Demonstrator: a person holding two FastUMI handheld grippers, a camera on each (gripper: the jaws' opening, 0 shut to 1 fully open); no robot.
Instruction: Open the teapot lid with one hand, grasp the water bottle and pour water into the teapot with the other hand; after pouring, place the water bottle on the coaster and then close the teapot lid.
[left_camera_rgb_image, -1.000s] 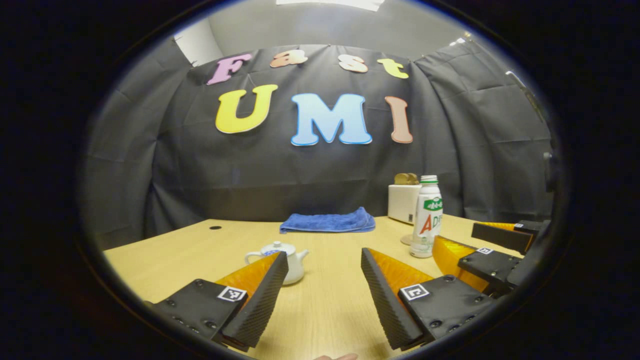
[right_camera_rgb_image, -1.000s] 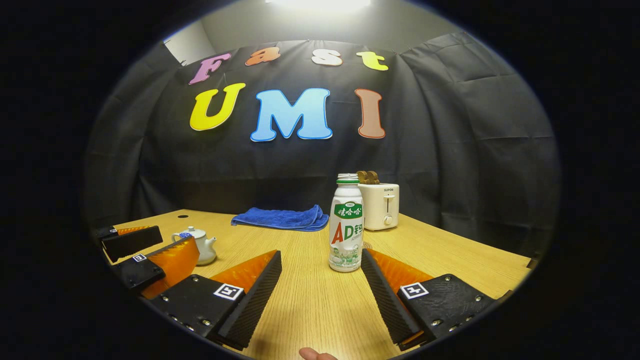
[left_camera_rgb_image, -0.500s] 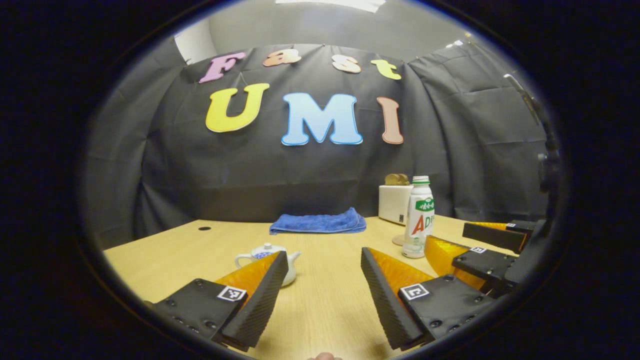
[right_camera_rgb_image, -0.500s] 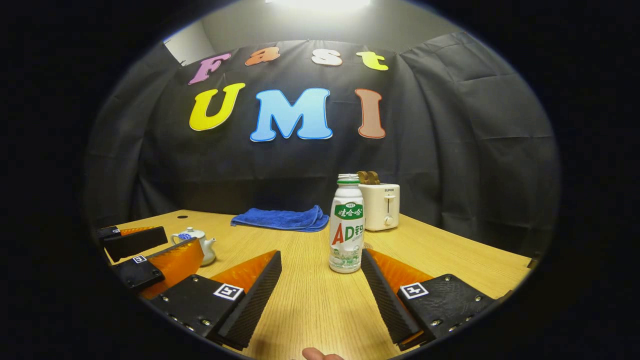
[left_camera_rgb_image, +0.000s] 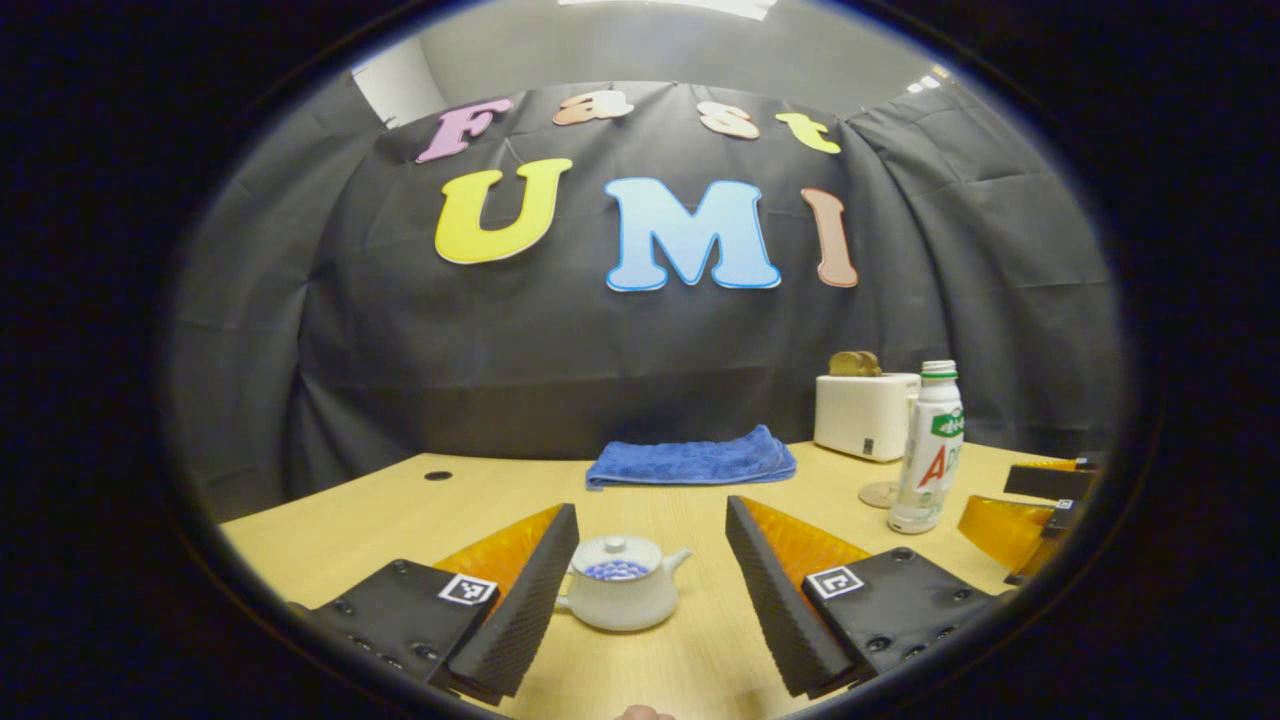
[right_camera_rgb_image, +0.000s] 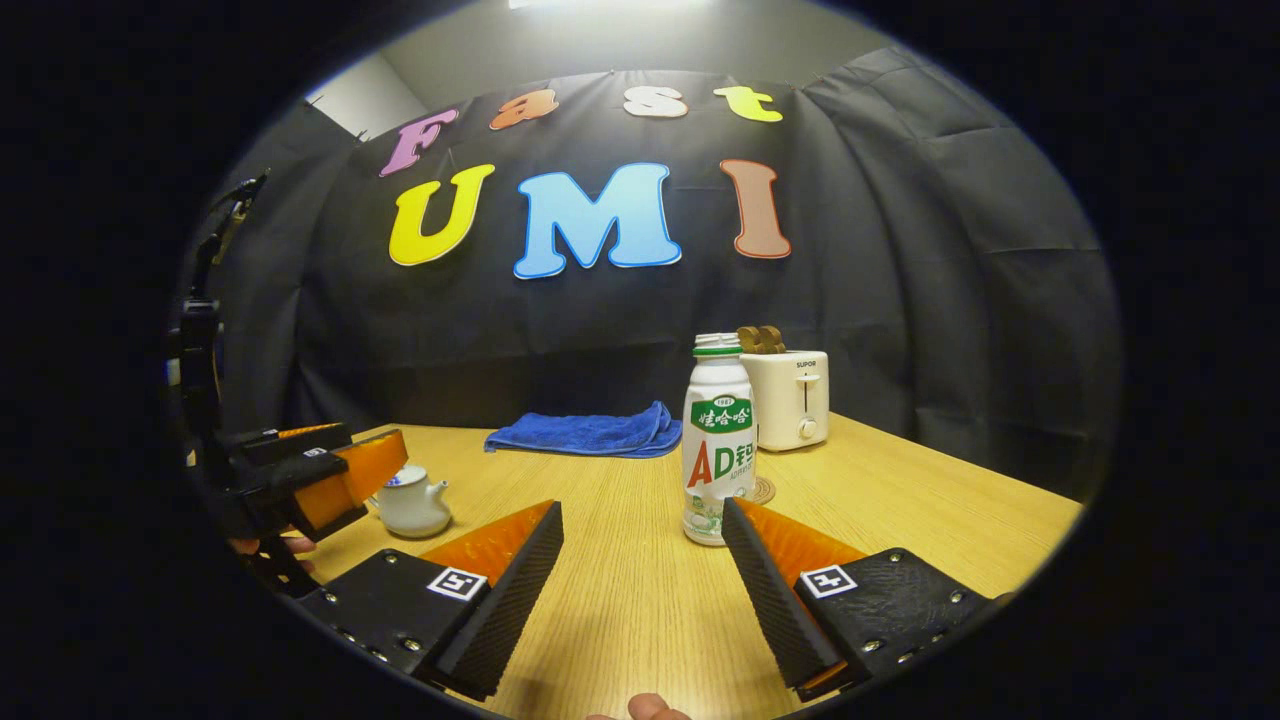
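Note:
A small white teapot (left_camera_rgb_image: 622, 595) with its lid on stands on the wooden table, between the fingertips of my open left gripper (left_camera_rgb_image: 652, 522) and untouched by them. The white water bottle (right_camera_rgb_image: 719, 452) with a green cap stands upright just ahead of my open right gripper (right_camera_rgb_image: 642, 517), close to its right finger. A round coaster (right_camera_rgb_image: 763, 490) lies right behind the bottle. In the right gripper view the teapot (right_camera_rgb_image: 412, 502) sits at the left beside the left gripper (right_camera_rgb_image: 318, 470). The left gripper view has the bottle (left_camera_rgb_image: 928, 448) and the coaster (left_camera_rgb_image: 880, 493) at the right, with the right gripper (left_camera_rgb_image: 1040, 505) near them.
A folded blue towel (left_camera_rgb_image: 692, 458) lies at the back of the table. A white toaster (right_camera_rgb_image: 786, 398) holding bread stands behind the bottle. A person's hand (right_camera_rgb_image: 272, 545) holds the left gripper. The table's far edge meets the black cloth wall.
My left gripper has swung left and forward, so the teapot now sits between its fingers instead of behind its left finger. The right gripper has edged nearer to the bottle.

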